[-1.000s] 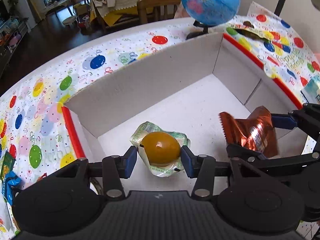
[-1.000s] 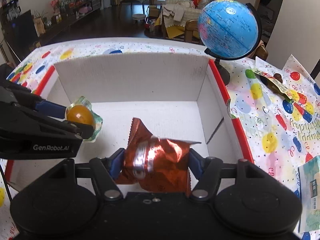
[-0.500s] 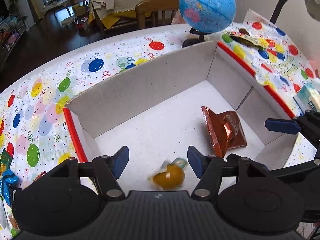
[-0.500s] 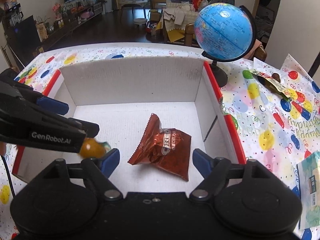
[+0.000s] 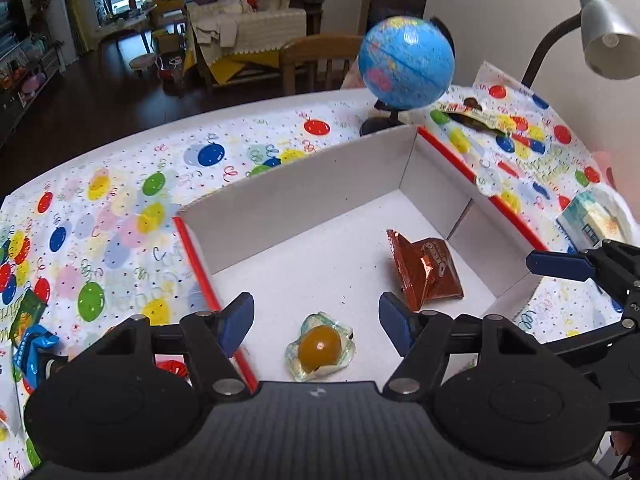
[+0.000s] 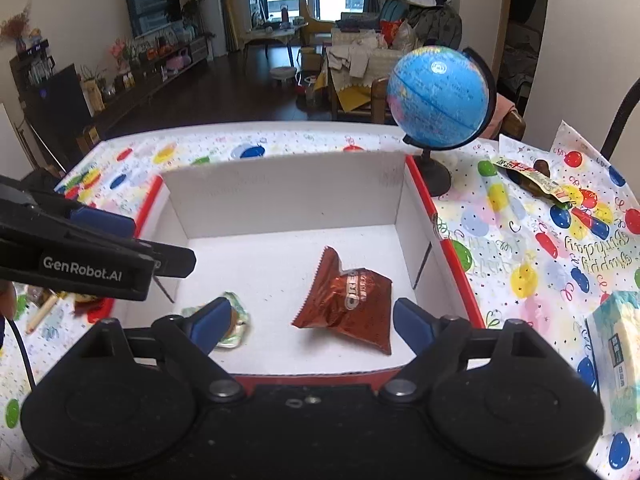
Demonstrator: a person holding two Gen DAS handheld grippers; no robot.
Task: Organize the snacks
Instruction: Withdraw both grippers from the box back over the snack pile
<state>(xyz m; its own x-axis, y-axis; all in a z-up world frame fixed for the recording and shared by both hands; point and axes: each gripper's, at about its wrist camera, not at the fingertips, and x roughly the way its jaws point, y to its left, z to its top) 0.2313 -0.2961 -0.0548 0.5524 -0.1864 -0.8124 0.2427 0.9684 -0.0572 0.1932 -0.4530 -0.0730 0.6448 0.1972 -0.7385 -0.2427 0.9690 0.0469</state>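
Note:
A white cardboard box (image 5: 304, 196) with red edges stands on the balloon-print tablecloth; it also shows in the right wrist view (image 6: 288, 196). Inside lie an orange jelly cup in clear wrap (image 5: 320, 346) and a brown foil Oreo packet (image 5: 426, 270). In the right wrist view the packet (image 6: 348, 300) lies mid-floor and the jelly cup (image 6: 236, 326) is partly hidden behind a finger. My left gripper (image 5: 316, 322) is open and empty above the jelly cup. My right gripper (image 6: 310, 322) is open and empty above the box's near edge.
A blue globe (image 6: 438, 104) stands behind the box's right corner. A brown snack wrapper (image 6: 532, 178) and a pale tissue pack (image 6: 618, 350) lie on the cloth at the right. Blue and green packets (image 5: 30, 332) lie at the left. A lamp (image 5: 604, 36) stands far right.
Both grippers opened and let go: the jelly cup and the Oreo packet dropped to the box floor. Both grippers then rose and pulled back from the box.

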